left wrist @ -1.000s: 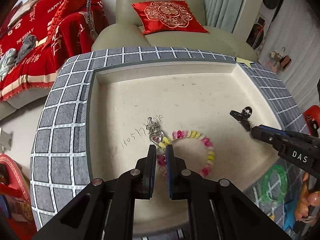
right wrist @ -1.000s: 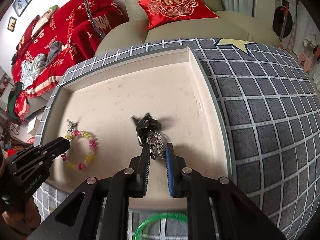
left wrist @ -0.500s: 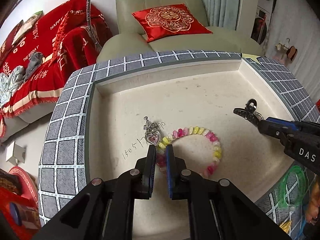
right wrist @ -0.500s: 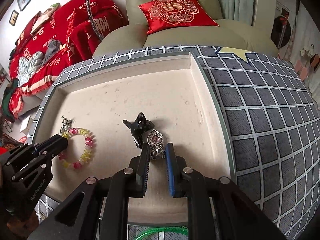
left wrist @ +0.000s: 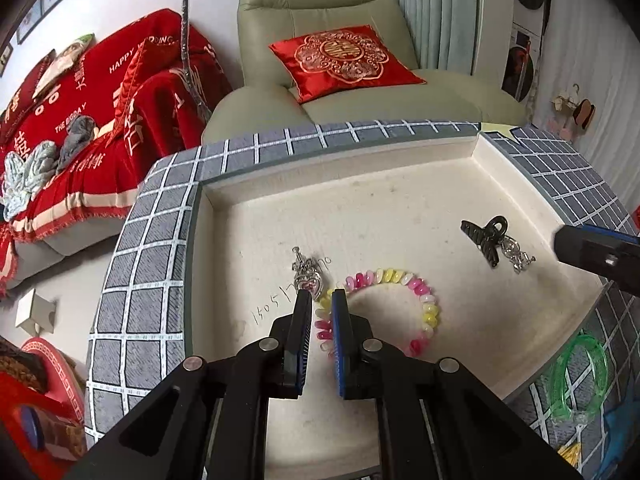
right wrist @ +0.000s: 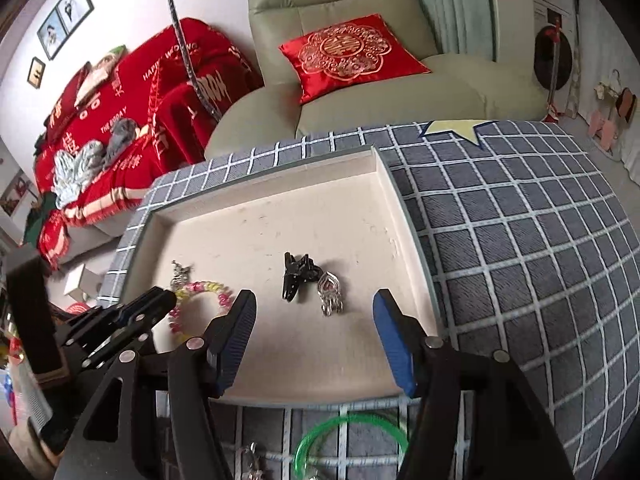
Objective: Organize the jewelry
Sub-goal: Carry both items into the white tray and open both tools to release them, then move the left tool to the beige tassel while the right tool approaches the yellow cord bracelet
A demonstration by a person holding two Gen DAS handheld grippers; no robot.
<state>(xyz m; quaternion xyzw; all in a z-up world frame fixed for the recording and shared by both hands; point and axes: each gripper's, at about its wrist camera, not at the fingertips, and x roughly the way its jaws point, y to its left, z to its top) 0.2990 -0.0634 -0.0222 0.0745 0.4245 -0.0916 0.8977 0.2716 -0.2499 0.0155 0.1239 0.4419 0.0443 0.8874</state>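
Observation:
A cream tray (left wrist: 400, 184) lies on a grey checked cloth. In it are a pink and yellow bead bracelet (left wrist: 424, 300), a silver heart earring (left wrist: 306, 276), a black hair claw (left wrist: 486, 236) and a second silver earring (left wrist: 516, 254). My left gripper (left wrist: 321, 300) is shut on the bracelet's left side. My right gripper (right wrist: 314, 312) is open and empty, above the tray's near edge, behind the claw (right wrist: 296, 276) and the second earring (right wrist: 330, 292), which lie loose on the tray (right wrist: 280, 224).
A green bangle (right wrist: 348, 440) lies on the cloth in front of the tray, also in the left wrist view (left wrist: 578, 376). A yellow star patch (right wrist: 452, 128) is on the cloth at the back. A green armchair (left wrist: 340, 40) and red sofa stand beyond.
My right gripper has let go of the second earring, opened wide and drawn back toward the tray's near edge. The earring now lies beside the claw. My left gripper stays shut on the bracelet.

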